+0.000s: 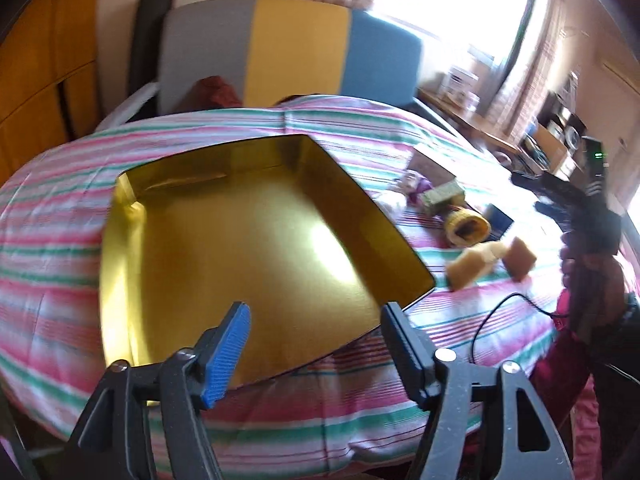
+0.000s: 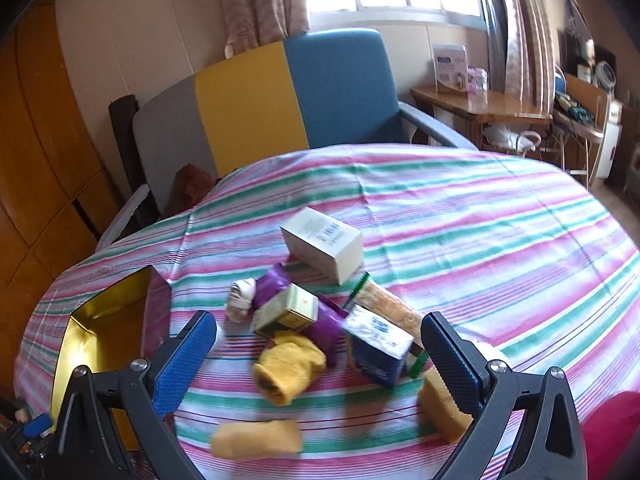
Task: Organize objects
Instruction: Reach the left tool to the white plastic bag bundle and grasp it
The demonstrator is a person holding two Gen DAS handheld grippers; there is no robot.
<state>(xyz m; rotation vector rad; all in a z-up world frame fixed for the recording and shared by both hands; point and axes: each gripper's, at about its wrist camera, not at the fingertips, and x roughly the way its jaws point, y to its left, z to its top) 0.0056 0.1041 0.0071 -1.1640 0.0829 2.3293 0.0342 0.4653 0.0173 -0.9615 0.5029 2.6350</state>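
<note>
The gold box [image 1: 256, 248] lies open on the striped cloth [image 1: 60, 208], and its floor shows bare: nothing has been put in it so far as the left wrist view lets one see. The task therefore looks barely begun, or at its very start.

The left gripper [image 1: 316, 344] hangs over the near edge of the box with its jaws spread wide and nothing between them. The right gripper [image 2: 320, 356] also stands wide open and empty, aimed down at the pile to the right of the box.

All the loose things lie together in that pile, on the cloth and outside the box. A white carton [image 2: 324, 246] sits at the far side. Nearer come a purple packet [image 2: 276, 286], a small cream carton [image 2: 288, 310], a white roll [image 2: 242, 298] and a blue carton [image 2: 378, 346]. A yellow sock [image 2: 288, 364] lies nearest the middle, with a tan roll [image 2: 256, 438] at the near edge and another tan piece [image 2: 440, 404] by the right jaw. A long biscuit-coloured pack [image 2: 386, 304] lies behind the blue carton.

What is left, by this judgement, is everything: each item still has to be picked up and set in the box. The right gripper seems best placed to take the first one.
</note>
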